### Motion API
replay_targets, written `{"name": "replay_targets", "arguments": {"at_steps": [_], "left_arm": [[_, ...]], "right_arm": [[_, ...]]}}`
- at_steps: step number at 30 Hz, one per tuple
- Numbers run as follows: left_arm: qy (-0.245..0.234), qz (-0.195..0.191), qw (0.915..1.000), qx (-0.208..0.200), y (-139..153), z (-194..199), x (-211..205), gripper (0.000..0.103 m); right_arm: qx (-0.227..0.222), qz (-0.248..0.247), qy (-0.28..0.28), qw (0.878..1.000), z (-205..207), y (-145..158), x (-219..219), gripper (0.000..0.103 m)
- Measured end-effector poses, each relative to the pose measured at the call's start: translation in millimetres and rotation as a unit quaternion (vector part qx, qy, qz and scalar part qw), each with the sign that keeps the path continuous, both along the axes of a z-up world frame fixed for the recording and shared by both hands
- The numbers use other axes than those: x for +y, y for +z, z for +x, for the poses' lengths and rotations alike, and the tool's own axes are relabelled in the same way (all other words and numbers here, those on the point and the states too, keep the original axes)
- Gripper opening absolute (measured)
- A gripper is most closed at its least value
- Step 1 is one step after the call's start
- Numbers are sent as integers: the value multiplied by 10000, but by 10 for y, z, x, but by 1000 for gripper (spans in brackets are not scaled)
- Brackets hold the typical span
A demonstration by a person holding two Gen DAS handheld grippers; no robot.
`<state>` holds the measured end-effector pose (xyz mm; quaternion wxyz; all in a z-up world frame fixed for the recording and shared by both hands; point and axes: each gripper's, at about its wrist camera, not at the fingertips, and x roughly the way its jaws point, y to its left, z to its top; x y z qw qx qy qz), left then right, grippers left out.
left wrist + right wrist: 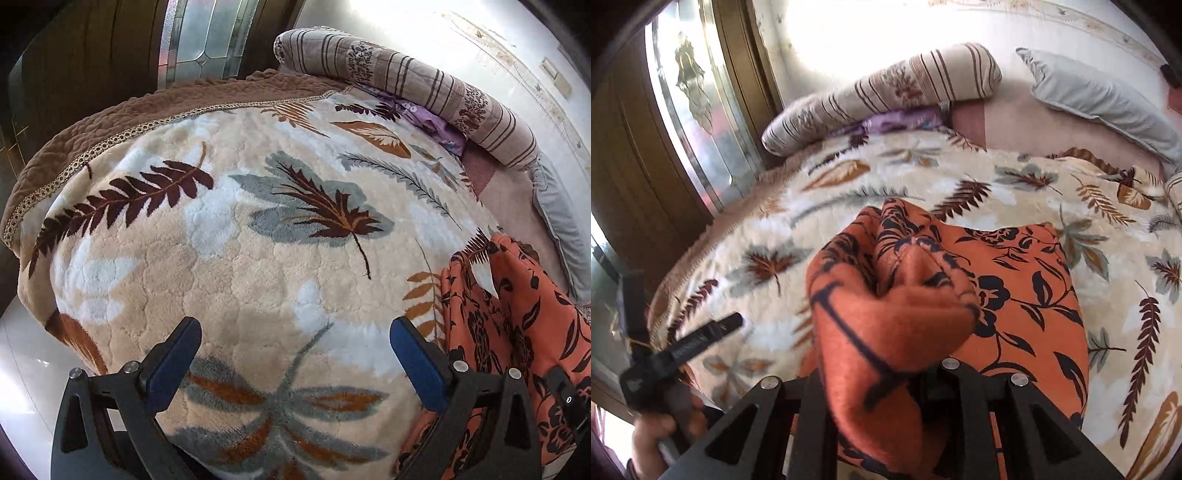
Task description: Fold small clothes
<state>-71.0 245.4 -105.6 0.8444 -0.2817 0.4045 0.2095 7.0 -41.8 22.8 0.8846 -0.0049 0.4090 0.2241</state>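
An orange garment with a black flower print (1015,291) lies on the leaf-patterned blanket (871,177). My right gripper (886,373) is shut on a bunched fold of the garment, which covers its fingertips and is lifted toward the camera. In the left wrist view the garment (517,314) hangs in folds at the right. My left gripper (295,343) is open and empty, its blue pads (417,354) spread wide just above the blanket (221,266), left of the garment. The left gripper also shows in the right wrist view (701,339), held by a hand.
A striped bolster (424,85) and a grey pillow (1100,96) lie at the bed's far side. A purple cloth (894,122) sits under the bolster. A wooden wardrobe with mirror panels (199,37) stands to the left. The bed edge and floor (22,354) are at left.
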Motion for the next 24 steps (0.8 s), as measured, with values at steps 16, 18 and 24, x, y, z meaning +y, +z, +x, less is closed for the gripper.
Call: {"name": "replay_targets", "arguments": {"at_steps": [16,18,24], "left_arm": [[-1035,-210,9916,-741,385,-75,-422,101],[-1594,-138,9829,-917,573,-72,-748,101],[-2397,367,9671,-768,888,98,-1456,101]], "right_arm": [[69,784,463,9958,-691,-285,-123,78],[49,1078,160,9940,-699,-286,-368,78],[195,1584,-496,9859,-600,-328,-922,78]]}}
